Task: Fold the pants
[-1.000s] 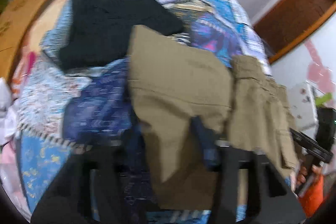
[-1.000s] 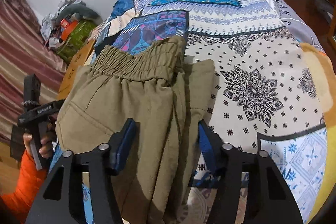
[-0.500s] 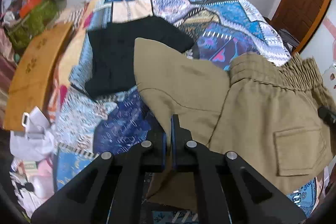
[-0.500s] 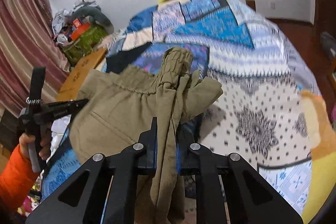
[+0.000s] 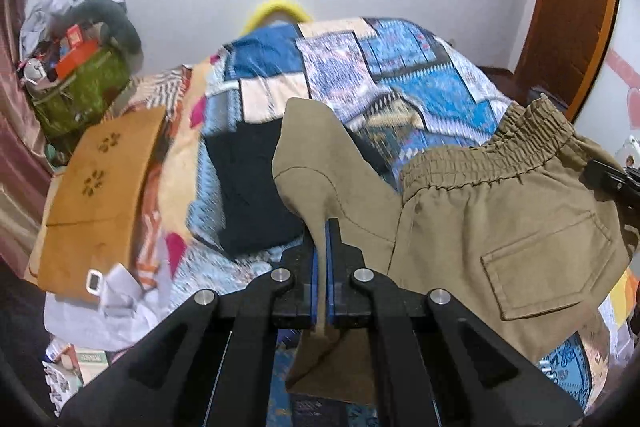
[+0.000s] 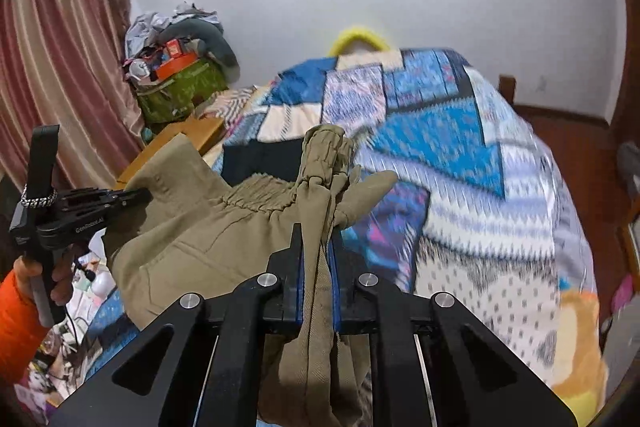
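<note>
The pants (image 5: 500, 223) hang in the air above the near edge of the bed (image 5: 400, 75), stretched between the two grippers. The left gripper (image 5: 322, 227) is clamped on a thin fold of khaki cloth, at a pant-leg edge I think. The right gripper (image 6: 318, 235) is clamped on a thicker bunch near the elastic waistband (image 6: 260, 193); the cloth fills the gap between its fingers.

The cloth looks light, soft and not slippery, a woven cotton kind. It will sag between the two holds and keep no shape by itself, so it should be laid flat before each fold. The waistband is thick and gives a sure hold; the single layer on the left is thin and could slip out if pulled hard. A dark garment (image 5: 248, 187) lies on the bed, behind the pants.
</note>
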Action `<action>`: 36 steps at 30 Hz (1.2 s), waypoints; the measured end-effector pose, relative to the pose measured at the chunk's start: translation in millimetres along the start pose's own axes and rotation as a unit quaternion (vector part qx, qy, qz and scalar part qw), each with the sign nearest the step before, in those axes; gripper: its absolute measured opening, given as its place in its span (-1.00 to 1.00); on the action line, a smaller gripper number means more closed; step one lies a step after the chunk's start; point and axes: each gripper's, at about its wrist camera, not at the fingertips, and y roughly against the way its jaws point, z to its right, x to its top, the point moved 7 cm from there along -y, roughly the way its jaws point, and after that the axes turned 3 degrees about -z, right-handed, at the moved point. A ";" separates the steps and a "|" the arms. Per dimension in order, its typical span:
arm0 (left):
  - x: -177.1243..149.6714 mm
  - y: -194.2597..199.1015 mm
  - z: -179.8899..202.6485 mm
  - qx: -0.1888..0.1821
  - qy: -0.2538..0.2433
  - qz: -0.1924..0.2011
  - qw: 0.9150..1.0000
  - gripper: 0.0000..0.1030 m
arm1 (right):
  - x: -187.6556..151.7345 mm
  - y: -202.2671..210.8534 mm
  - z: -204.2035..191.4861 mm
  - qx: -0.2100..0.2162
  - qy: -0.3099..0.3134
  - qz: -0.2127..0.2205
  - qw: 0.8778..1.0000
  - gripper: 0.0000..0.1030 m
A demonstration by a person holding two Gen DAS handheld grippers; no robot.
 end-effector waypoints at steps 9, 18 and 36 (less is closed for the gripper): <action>53.7 3.0 -52.0 0.032 0.020 0.047 0.998 -0.94 | 56.3 -43.8 -21.9 0.013 0.045 0.011 0.999 -0.84; 99.3 -35.2 -108.6 0.061 0.042 0.065 0.995 -0.94 | 111.7 -111.3 -38.4 0.001 0.075 0.020 0.997 -0.84; 48.2 -221.5 -173.9 0.106 0.055 -0.081 0.990 -0.96 | 70.5 -274.2 3.1 -0.099 0.069 -0.112 0.986 -0.81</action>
